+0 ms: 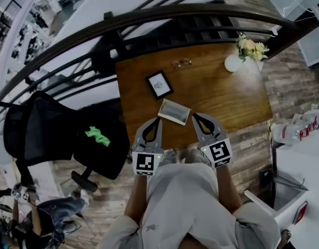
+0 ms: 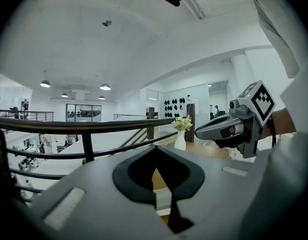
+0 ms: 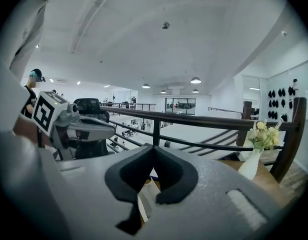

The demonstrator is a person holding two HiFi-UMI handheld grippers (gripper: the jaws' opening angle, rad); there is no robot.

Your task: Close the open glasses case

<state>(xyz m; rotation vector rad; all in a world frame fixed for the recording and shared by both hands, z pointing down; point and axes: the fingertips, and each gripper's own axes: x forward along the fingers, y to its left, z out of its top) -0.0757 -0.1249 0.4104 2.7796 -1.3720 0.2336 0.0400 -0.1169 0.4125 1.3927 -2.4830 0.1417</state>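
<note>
- The open glasses case (image 1: 174, 111), a pale, flat rectangular box with its lid raised, is seen on the brown wooden table (image 1: 226, 95), near the table's near edge and between the two grippers' tips.
- The left gripper (image 1: 158, 120) is held just beside the case's left end with its jaws brought together on nothing; the right gripper (image 1: 194, 116) is held just beside the right end, jaws likewise together and empty.
- A light case is likely to skid if the lid is pushed from one side only; a push towards the person could carry it over the near edge.
- With the jaws together, only blunt tips are offered, so the lid could slip off them and spring back up.
- A push away could drive the case against the small black-framed picture (image 1: 160, 84) lying just beyond it.
- Bare wood is left to the right of the case, so room for bracing is judged best there.
- The thin-rimmed glasses (image 1: 182, 63) and the white vase of pale flowers (image 1: 233, 62) lie well apart, towards the far edge, under the dark railing (image 1: 164, 15).
</note>
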